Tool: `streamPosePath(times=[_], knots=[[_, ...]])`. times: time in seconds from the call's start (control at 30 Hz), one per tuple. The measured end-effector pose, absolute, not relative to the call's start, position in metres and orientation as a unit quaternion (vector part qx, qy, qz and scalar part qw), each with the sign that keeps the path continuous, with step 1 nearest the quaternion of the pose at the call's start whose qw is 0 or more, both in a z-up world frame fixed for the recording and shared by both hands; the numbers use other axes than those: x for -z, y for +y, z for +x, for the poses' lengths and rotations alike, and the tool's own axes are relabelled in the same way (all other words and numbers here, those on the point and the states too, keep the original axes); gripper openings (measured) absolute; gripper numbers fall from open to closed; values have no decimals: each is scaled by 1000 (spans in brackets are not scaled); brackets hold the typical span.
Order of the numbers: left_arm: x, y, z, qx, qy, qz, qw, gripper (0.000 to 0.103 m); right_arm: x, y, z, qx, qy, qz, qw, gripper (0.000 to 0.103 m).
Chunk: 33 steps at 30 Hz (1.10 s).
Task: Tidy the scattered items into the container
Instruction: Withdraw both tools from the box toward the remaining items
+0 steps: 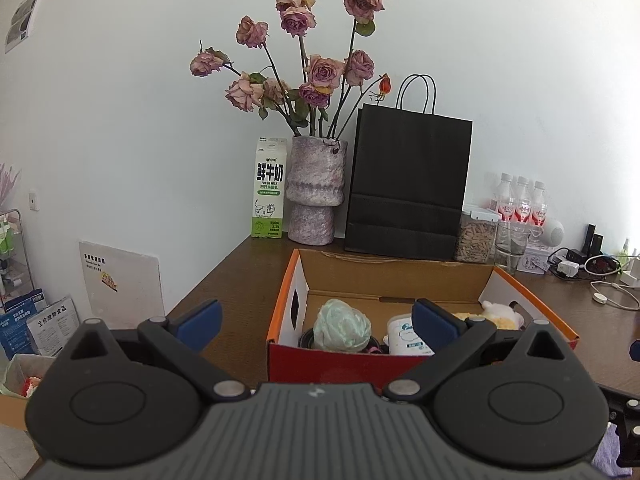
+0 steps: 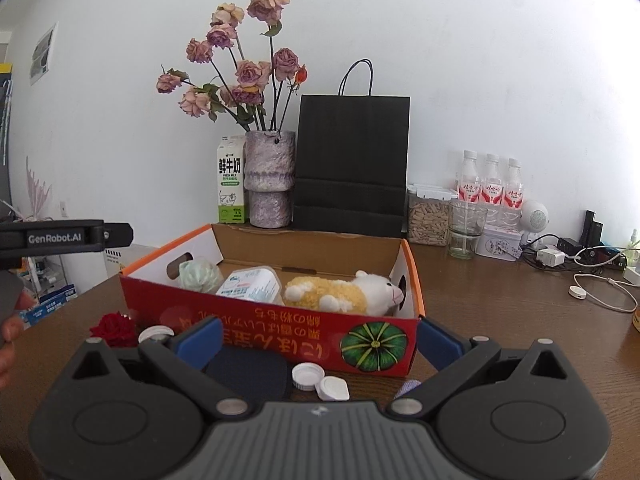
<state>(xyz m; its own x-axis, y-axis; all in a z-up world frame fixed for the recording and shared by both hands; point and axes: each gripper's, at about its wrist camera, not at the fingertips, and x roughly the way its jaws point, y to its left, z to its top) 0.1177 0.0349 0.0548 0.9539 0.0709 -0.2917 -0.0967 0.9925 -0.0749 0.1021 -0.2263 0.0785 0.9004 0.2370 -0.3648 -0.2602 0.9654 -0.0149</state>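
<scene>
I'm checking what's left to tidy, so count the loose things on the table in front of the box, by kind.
White bottle caps: 3
Red fabric rose: 1
Dark oval pad: 1
Purple item, mostly hidden: 1
Total: 6

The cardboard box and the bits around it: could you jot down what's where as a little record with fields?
container: cardboard box, open top
inside: plush sheep, white tub, pale green bundle
still on table: red rose, white caps, dark oval pad, all in front of the box
left gripper: open, empty
right gripper: open, empty, above the caps
</scene>
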Motion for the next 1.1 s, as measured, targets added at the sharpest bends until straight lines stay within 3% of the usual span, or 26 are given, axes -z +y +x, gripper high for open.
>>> streamPosePath(times=[1.1], knots=[[-10, 47, 58, -36, 211, -31, 976, 103, -27, -251, 55, -126, 272, -33, 954, 103]])
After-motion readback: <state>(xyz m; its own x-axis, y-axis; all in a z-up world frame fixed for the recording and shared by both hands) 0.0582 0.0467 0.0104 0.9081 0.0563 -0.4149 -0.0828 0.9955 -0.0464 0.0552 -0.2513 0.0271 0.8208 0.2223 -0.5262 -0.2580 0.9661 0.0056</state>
